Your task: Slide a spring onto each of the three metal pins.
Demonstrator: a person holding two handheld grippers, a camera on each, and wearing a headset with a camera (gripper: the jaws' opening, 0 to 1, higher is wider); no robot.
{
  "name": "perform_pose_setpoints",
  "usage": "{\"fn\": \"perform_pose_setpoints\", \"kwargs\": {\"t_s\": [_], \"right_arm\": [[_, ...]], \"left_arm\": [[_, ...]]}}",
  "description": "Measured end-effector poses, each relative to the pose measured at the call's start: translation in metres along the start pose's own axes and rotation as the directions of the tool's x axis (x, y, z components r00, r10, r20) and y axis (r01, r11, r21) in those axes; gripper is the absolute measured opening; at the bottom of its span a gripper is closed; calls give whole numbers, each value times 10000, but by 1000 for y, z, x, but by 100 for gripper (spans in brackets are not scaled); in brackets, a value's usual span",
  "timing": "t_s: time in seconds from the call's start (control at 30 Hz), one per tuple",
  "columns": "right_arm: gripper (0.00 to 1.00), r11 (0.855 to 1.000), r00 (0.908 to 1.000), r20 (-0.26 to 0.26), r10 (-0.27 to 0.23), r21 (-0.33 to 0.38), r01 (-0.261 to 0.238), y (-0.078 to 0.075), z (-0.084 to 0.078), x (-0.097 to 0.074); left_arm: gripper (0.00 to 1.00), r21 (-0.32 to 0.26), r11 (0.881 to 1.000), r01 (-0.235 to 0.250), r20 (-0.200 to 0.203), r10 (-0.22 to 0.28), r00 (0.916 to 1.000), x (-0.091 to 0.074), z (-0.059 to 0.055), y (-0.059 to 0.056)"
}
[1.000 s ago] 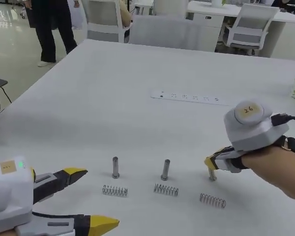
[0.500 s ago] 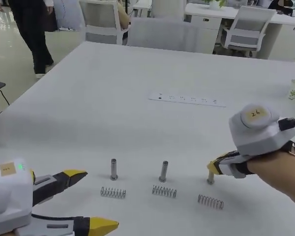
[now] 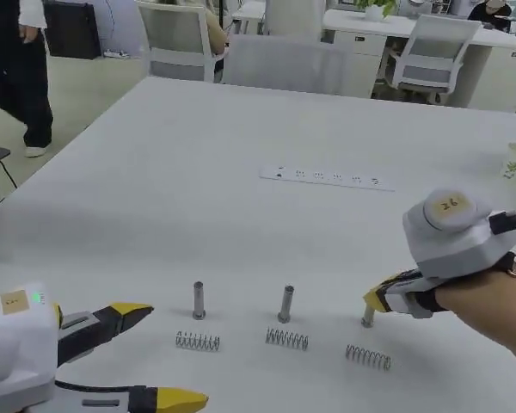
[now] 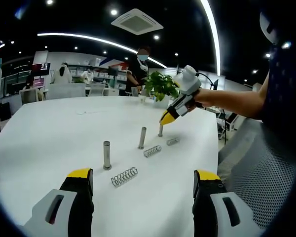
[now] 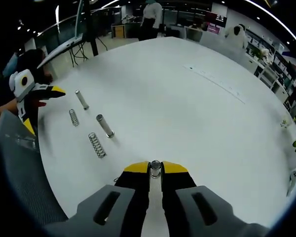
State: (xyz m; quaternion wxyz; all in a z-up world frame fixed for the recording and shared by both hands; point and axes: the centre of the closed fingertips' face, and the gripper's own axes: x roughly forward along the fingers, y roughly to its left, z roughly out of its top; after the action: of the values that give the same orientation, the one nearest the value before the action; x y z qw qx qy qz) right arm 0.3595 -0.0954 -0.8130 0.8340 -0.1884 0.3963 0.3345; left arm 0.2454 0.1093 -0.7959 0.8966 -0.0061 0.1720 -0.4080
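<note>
At the lower left of the head view, the left gripper [image 3: 172, 353] had its yellow-tipped jaws spread wide, holding nothing. Just above it, three springs [image 3: 287, 339] lay in a row on the white table [image 3: 241, 129], none on a pin. Behind them stood the left pin [image 3: 199, 300] and middle pin [image 3: 285, 305], both bare. At centre right, the right gripper [image 3: 371, 301] was pinched narrow on the top of the right pin [image 3: 367, 319]. A power strip [image 3: 325, 178] lay higher up.
</note>
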Motion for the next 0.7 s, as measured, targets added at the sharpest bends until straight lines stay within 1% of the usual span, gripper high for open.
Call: {"fn": "perform_pose_setpoints", "kwargs": {"t_s": [0.3, 0.7], "right_arm": [[6, 9999, 10000, 40, 26, -115, -26, 0, 0, -1], [7, 9999, 10000, 11, 4, -164, -4, 0, -3, -1]], "left_arm": [[80, -21, 10000, -9, 24, 9, 10000, 0, -1, 1], [80, 11, 10000, 39, 24, -39, 10000, 3, 0, 0]]}}
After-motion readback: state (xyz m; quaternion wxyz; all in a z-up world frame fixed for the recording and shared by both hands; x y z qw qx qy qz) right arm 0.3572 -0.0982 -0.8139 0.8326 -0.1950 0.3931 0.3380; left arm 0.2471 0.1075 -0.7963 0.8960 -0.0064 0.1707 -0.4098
